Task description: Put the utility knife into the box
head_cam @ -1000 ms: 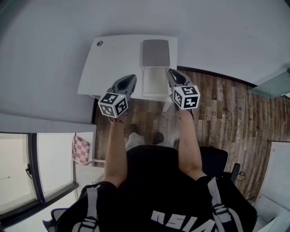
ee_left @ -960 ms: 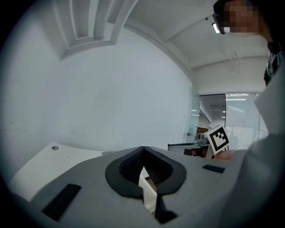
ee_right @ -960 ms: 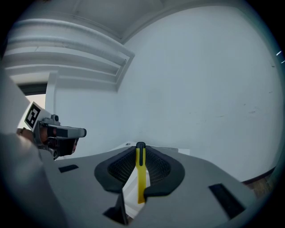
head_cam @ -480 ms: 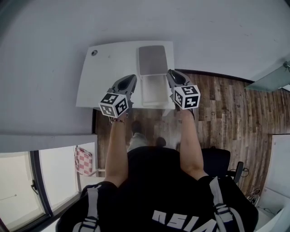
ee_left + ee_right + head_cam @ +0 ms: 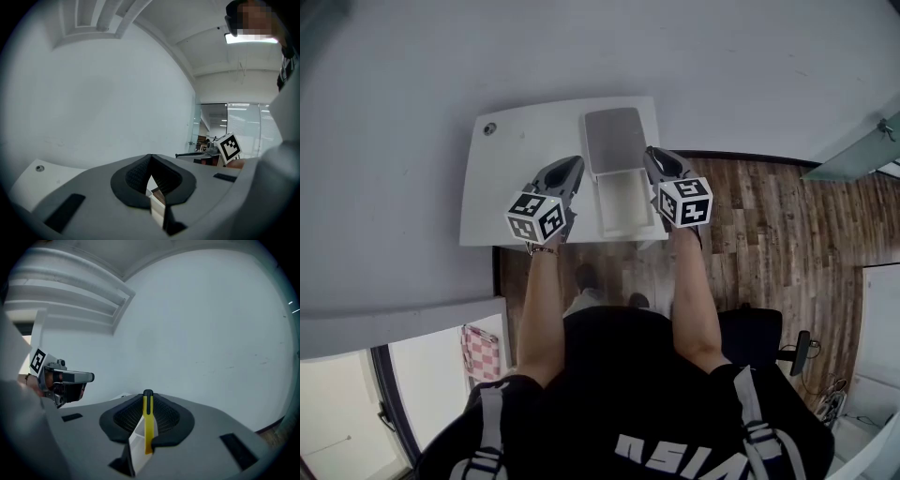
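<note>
wall: plain grey (image 5: 581, 47) | floor: dark wood planks (image 5: 769, 216) | table: white (image 5: 516, 155) | window: lower left (image 5: 431, 394)

Utility knife (image 5: 148, 427): slim yellow body with a black tip, seen edge-on, tip toward 12 o'clock, clamped between the right gripper (image 5: 148, 399) jaws. Box (image 5: 625, 202): white, shallow, open, sitting on the 3 o'clock side of the white bench (image 5: 525, 159). Its grey lid (image 5: 615, 141) lies folded back at the box's 12 o'clock.

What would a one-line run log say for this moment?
right gripper: shut on yellow utility knife | left gripper: shut, empty | open white box: on white table, knife not yet inside
</note>
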Available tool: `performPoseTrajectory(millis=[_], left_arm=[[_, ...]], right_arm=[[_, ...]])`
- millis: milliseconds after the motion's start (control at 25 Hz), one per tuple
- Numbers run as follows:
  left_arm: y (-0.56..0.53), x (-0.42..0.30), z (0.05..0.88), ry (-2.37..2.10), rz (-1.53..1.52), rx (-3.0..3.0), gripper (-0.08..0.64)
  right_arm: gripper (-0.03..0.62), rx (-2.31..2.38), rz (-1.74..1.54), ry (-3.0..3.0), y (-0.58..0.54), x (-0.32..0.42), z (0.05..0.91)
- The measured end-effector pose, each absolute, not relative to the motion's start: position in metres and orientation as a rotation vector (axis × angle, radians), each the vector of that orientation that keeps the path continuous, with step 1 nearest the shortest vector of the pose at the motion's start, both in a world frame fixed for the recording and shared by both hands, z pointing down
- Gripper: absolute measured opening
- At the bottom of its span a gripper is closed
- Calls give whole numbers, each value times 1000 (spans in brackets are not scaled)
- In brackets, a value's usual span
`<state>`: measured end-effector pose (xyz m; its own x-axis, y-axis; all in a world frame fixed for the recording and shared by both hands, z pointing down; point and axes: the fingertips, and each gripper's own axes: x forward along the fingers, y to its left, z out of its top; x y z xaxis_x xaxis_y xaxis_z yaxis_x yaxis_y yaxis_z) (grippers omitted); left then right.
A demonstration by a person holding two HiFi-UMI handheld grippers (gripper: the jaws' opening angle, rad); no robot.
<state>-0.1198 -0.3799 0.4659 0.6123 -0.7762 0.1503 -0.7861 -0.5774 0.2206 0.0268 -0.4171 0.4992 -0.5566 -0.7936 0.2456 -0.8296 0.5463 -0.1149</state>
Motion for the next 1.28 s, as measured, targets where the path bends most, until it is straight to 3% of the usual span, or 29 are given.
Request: performPoseTrajectory(millis=[1280], left_arm=[[-415, -172, 520, -1192, 79, 2532, 25]], right_arm=[[81, 1318, 482, -2462, -436, -29, 573]])
